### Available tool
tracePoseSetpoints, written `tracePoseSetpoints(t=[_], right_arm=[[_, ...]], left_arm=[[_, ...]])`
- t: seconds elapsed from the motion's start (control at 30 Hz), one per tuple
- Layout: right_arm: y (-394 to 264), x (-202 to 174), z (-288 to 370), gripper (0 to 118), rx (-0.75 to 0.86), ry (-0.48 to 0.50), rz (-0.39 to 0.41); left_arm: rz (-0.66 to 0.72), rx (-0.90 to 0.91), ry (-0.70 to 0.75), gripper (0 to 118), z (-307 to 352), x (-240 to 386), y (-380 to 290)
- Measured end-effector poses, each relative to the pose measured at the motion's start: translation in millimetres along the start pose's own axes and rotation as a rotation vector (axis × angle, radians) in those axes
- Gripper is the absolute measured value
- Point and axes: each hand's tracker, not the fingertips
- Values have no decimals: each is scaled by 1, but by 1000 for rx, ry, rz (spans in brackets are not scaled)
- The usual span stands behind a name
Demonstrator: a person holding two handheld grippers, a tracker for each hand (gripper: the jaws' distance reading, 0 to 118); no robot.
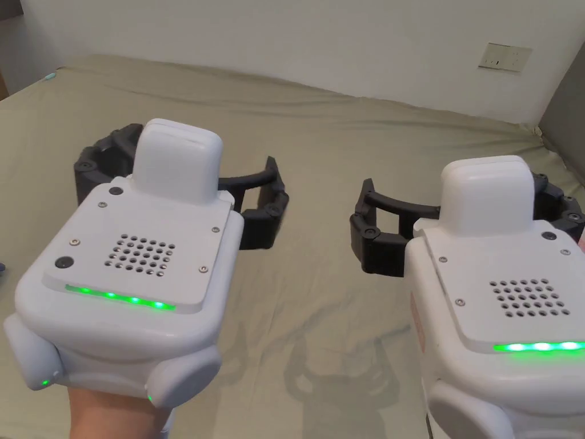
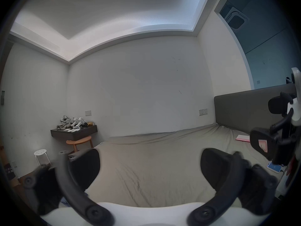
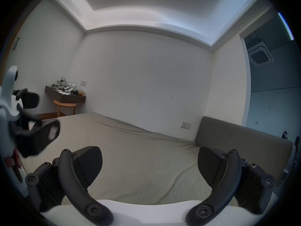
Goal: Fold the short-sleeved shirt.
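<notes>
Now left gripper point(image 2: 149, 169), right gripper point(image 3: 149, 166) wide open, empty.

A bedroom: sheeted bed point(image 2: 154, 164) with headboard point(image 2: 241, 112) (wall shelf point(image 2: 74, 132), stools nearby)

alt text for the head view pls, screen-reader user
Two white handheld grippers, the left gripper and the right gripper, hover side by side with black jaws open above a bed's wrinkled olive-green sheet. Green lights glow on both housings; a white wall with a socket plate stands behind.
</notes>
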Motion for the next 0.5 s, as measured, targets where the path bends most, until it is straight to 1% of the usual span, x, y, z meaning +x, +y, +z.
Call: tracePoseSetpoints(t=[0.1, 0.17, 0.2, 0.23, 0.3, 0.33, 0.37, 0.43, 0.5], right_arm=[[4, 6, -2, 118, -36, 7, -71], [8, 12, -3, 118, -54, 68, -157], [12, 13, -2, 118, -75, 79, -192], [15, 14, -4, 118, -116, 58, -215], [23, 11, -6, 118, -182, -28, -204], [26, 10, -8, 118, -219, -83, -174], [28, 8, -9, 118, -245, -117, -139], [29, 7, -9, 118, -240, -128, -106], [27, 8, -7, 118, -216, -116, -109]], left_arm=[[-14, 13, -1, 118, 5, 4, 1], [-10, 5, -11, 118, 5, 4, 3], [-8, 4, -12, 118, 5, 6, 4], [-6, 5, -11, 118, 6, 8, 5], [-7, 11, -7, 118, 6, 5, 6], [-8, 13, -7, 118, 7, 6, 7], [-8, 16, -9, 118, 8, 8, 9], [-10, 20, -9, 118, 9, 5, 10], [-4, 21, -14, 118, 10, 8, 11]])
